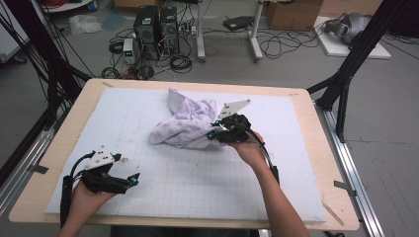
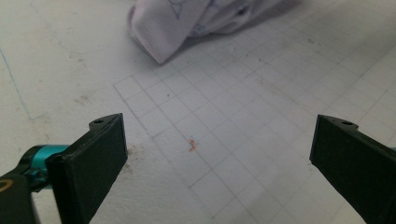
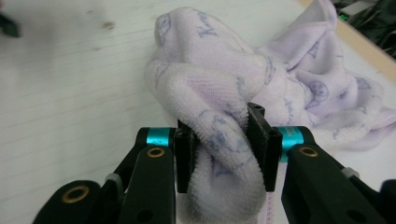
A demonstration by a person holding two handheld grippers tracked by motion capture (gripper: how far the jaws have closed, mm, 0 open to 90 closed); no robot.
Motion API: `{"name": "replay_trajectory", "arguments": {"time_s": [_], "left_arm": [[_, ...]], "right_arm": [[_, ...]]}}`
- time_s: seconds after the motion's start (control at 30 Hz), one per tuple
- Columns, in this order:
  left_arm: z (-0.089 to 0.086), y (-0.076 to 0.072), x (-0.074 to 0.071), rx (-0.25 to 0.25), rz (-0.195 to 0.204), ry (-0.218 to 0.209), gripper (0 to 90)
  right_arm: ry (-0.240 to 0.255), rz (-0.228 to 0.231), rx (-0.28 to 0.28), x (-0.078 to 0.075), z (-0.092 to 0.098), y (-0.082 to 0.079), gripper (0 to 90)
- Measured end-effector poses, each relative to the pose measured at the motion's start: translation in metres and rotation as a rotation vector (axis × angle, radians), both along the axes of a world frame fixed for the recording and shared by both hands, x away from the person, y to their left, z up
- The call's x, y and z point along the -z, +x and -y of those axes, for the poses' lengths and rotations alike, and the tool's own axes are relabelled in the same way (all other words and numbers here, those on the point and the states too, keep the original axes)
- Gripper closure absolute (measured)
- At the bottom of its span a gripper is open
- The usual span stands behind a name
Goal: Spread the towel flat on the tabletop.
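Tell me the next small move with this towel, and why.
Probably lift the right gripper a little higher: it is shut on a fold of the towel, which lies crumpled on the mat. The left gripper waits open, ready to catch an edge.

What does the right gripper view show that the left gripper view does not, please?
The right gripper view shows the right gripper clamped on a fold of the lilac towel, plus the table's wooden edge. The left gripper view shows the left gripper wide open over an orange speck. Both show the towel on the white gridded mat.
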State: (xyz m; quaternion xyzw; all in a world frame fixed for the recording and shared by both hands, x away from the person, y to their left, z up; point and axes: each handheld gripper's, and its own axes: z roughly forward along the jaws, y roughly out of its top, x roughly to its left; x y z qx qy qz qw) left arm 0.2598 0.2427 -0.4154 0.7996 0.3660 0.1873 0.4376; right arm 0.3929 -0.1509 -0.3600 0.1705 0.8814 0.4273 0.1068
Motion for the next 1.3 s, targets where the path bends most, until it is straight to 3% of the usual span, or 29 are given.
{"name": "replay_trajectory", "arguments": {"time_s": [0.13, 0.17, 0.27, 0.33, 0.4, 0.43, 0.5, 0.6, 0.73, 0.77, 0.8, 0.87, 0.9, 0.93, 0.97, 1.03, 1.07, 1.1, 1.13, 1.17, 1.2, 1.23, 1.3], "left_arm": [[0.002, -0.001, -0.001, 0.015, 0.008, -0.008, 7.4], [0.004, -0.001, -0.001, 0.022, 0.007, -0.001, 7.5], [0.007, -0.001, -0.001, 0.032, 0.004, 0.003, 7.8], [0.010, 0.000, -0.001, 0.044, 0.006, 0.016, 8.6], [0.014, 0.002, -0.002, 0.062, 0.003, 0.010, 11.9], [0.017, 0.007, -0.003, 0.101, -0.006, 0.002, 16.1], [0.021, 0.013, -0.005, 0.118, -0.012, 0.005, 22.6], [0.028, 0.025, -0.012, 0.140, -0.007, 0.007, 24.4], [0.036, 0.041, -0.021, 0.162, -0.002, 0.018, 26.4], [0.045, 0.050, -0.027, 0.168, 0.005, 0.020, 28.3], [0.045, 0.050, -0.027, 0.168, 0.005, 0.020, 28.4], [0.055, 0.063, -0.030, 0.172, 0.003, 0.027, 28.4], [0.064, 0.077, -0.031, 0.163, -0.009, 0.034, 28.9], [0.064, 0.077, -0.031, 0.163, -0.009, 0.034, 29.4], [0.072, 0.089, -0.028, 0.150, -0.025, 0.028, 30.9], [0.077, 0.096, -0.025, 0.148, -0.029, 0.039, 35.9], [0.080, 0.100, -0.022, 0.146, -0.033, 0.044, 35.9], [0.085, 0.108, -0.015, 0.146, -0.058, 0.058, 37.7], [0.087, 0.111, -0.011, 0.148, -0.071, 0.068, 43.1], [0.092, 0.119, -0.002, 0.160, -0.119, 0.097, 45.6], [0.092, 0.119, -0.002, 0.160, -0.119, 0.097, 49.1], [0.096, 0.124, 0.008, 0.182, -0.167, 0.118, 56.4], [0.098, 0.125, 0.010, 0.192, -0.173, 0.126, 67.6]], "right_arm": [[0.005, -0.047, -0.049, 0.001, 0.009, -0.013, 67.5], [-0.034, -0.051, -0.094, 0.006, 0.012, -0.025, 67.3], [-0.053, -0.093, -0.133, 0.019, 0.017, -0.036, 66.9], [-0.054, -0.108, -0.133, 0.025, 0.018, -0.039, 66.4], [-0.055, -0.135, -0.133, 0.042, 0.022, -0.045, 63.3], [-0.053, -0.152, -0.125, 0.046, 0.023, -0.045, 60.0], [-0.042, -0.182, -0.117, 0.047, 0.025, -0.045, 53.4], [0.024, -0.146, -0.101, 0.034, 0.032, -0.049, 44.6], [0.083, -0.115, -0.077, 0.022, 0.042, -0.050, 40.9], [0.126, -0.108, -0.048, 0.018, 0.050, -0.047, 40.1], [0.128, -0.105, -0.035, 0.019, 0.051, -0.046, 39.4], [0.116, -0.103, -0.019, 0.020, 0.050, -0.045, 39.1], [0.048, -0.100, -0.001, 0.028, 0.045, -0.041, 38.6], [0.032, -0.106, 0.006, 0.032, 0.044, -0.040, 38.7], [0.019, -0.112, 0.010, 0.037, 0.042, -0.039, 38.7], [0.003, -0.156, 0.020, 0.048, 0.040, -0.035, 37.6], [0.003, -0.156, 0.020, 0.048, 0.040, -0.035, 37.6], [0.004, -0.182, 0.029, 0.052, 0.040, -0.034, 37.5], [-0.001, -0.221, 0.030, 0.059, 0.037, -0.032, 39.4], [-0.009, -0.220, 0.035, 0.060, 0.036, -0.032, 40.2], [-0.013, -0.220, 0.038, 0.061, 0.035, -0.032, 41.6], [-0.020, -0.216, 0.038, 0.061, 0.032, -0.032, 43.5], [-0.033, -0.207, 0.038, 0.063, 0.030, -0.032, 47.4]]}}
